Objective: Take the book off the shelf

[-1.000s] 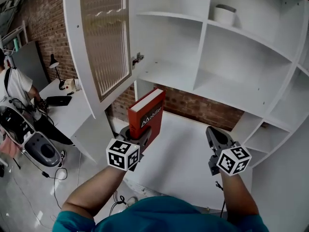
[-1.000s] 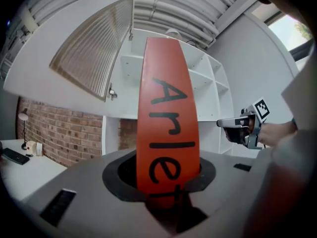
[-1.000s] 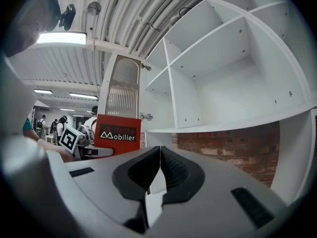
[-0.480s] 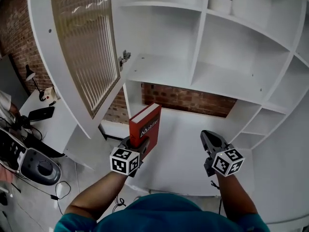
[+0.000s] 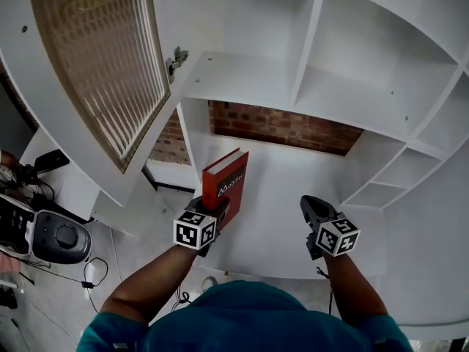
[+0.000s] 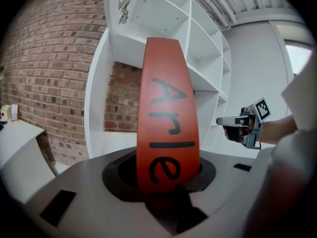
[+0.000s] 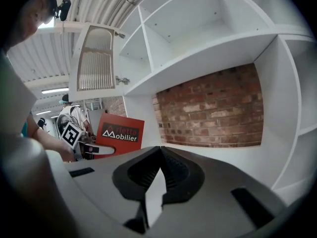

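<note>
The red book (image 5: 225,185) is off the shelf unit (image 5: 242,79). It stands upright in the air, below the unit's open compartments and in front of the brick wall (image 5: 278,127) at its back, above the white worktop (image 5: 282,226) under the unit. The left gripper (image 5: 215,213) is clamped on the book's lower end, jaws about half apart with the spine between them. The right gripper (image 5: 311,205), to the right and level with the book below the same compartments, is closed with its tips together and holds nothing. The book looks like a stiff hardback of middling weight with a smooth, perhaps slippery cover. Held so low, it is likely to tip like a lever. A hold nearer the middle of the spine, or the free gripper steadying its top, would probably be surer. The book's bottom edge is hidden behind the left gripper and its marker cube (image 5: 195,231), so how deep it sits in the jaws is unclear. The spine lettering is bent and cut off in the left gripper view. The unit's open door (image 5: 102,72) runs out of the head view.
</note>
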{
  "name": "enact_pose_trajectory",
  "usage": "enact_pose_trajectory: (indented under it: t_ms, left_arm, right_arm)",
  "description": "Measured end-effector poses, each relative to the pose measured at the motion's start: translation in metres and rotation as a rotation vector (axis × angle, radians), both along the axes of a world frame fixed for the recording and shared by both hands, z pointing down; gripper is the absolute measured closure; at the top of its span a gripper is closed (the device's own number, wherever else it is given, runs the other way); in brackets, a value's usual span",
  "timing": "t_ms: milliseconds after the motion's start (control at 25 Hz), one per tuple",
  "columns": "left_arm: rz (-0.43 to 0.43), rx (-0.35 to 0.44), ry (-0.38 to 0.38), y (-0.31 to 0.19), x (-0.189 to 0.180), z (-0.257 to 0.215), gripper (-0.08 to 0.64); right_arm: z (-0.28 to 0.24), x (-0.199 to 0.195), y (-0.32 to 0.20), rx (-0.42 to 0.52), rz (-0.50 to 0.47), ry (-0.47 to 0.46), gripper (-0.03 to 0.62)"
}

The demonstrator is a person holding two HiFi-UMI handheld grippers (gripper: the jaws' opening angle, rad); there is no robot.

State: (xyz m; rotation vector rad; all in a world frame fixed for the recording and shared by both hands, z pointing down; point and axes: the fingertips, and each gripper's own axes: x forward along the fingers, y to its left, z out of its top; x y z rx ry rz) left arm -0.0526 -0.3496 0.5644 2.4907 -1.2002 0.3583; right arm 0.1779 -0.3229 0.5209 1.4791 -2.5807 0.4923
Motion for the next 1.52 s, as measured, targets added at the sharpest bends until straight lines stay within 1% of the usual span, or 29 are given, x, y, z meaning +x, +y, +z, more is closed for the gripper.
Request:
enact_pose_trajectory:
  t_ms: [320,560,800,920,1160,1520]
  left_arm:
    - [0.007,-0.09,-0.006,0.014,0.009,0.037,0.396]
    - [0.015,-0.146,-0.017,0.029,0.008,0.062,0.396]
    - [0.02,-0.195,-0.021,0.042,0.004,0.079,0.396]
    - [0.027,-0.208,-0.023,0.048,0.004,0.082,0.396]
    - [0.036,-0.199,-0.024,0.048,0.005,0.076,0.396]
    - [0.02,-0.192,-0.001,0.048,0.007,0.073,0.396]
  right_arm:
    - [0.067,0.01,0.003,-0.14,0.001,-0.017,0.569]
    - [0.101,0.014,0.009,-0.212,-0.002,-0.012,0.571]
    - [0.131,0.007,0.024,-0.295,-0.025,-0.01,0.571]
    - [0.134,0.006,0.028,-0.307,-0.036,-0.013,0.571]
    - [0.126,0.006,0.024,-0.293,-0.045,-0.009,0.571]
    - [0.127,0.009,0.026,-0.289,-0.033,-0.017,0.571]
